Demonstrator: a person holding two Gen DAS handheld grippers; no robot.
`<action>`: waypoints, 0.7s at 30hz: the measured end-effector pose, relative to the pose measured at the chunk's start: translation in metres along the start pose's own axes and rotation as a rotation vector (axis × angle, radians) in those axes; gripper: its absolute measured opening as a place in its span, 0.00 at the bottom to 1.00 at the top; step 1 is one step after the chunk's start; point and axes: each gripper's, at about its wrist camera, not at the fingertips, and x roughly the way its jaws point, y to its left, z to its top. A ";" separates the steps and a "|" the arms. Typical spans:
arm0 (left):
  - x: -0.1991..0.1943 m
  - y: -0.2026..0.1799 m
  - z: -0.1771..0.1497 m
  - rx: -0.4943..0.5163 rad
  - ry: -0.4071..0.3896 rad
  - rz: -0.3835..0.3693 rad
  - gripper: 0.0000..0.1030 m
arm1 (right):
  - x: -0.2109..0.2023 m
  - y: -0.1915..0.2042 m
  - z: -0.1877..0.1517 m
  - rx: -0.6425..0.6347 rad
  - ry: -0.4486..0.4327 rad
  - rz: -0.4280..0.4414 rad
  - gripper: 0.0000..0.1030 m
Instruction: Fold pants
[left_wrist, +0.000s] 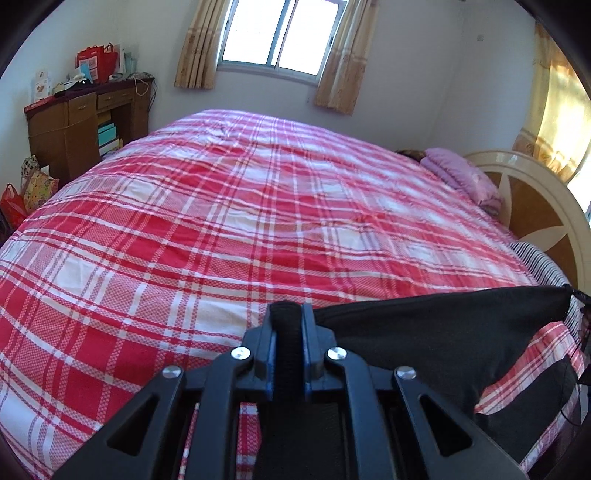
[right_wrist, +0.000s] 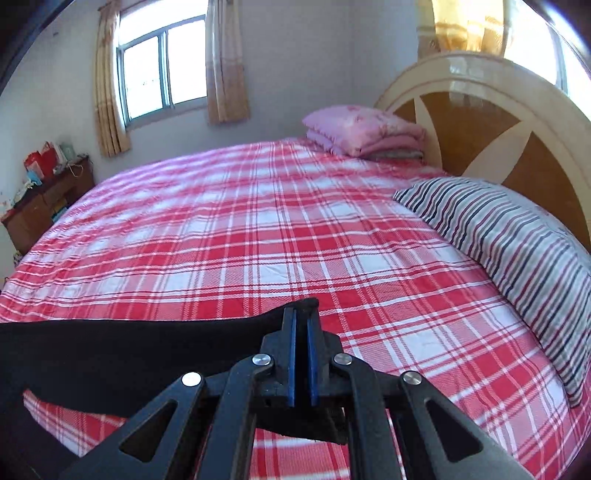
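My left gripper (left_wrist: 289, 314) and right gripper (right_wrist: 302, 317) each clench an edge of the black fabric pants (left_wrist: 443, 332), stretched above the near red plaid bedsheet (left_wrist: 221, 221)

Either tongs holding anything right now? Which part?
Both are shut on the black pants. The left tongs pinch one end of the top edge, the right tongs the other; the fabric spans between them above the bed.

One pair of black pants (left_wrist: 443, 332), two claws (left_wrist: 289, 314) (right_wrist: 302, 314), one striped pillow (right_wrist: 509, 236), one wooden desk (left_wrist: 85, 122).
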 end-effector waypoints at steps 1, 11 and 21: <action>-0.006 0.000 -0.002 -0.004 -0.015 -0.016 0.11 | -0.013 -0.004 -0.006 0.006 -0.023 0.006 0.05; -0.064 0.005 -0.054 0.004 -0.100 -0.148 0.11 | -0.071 -0.043 -0.080 0.104 -0.054 0.004 0.04; -0.087 0.008 -0.119 0.053 -0.066 -0.198 0.12 | -0.089 -0.065 -0.155 0.150 0.065 0.011 0.05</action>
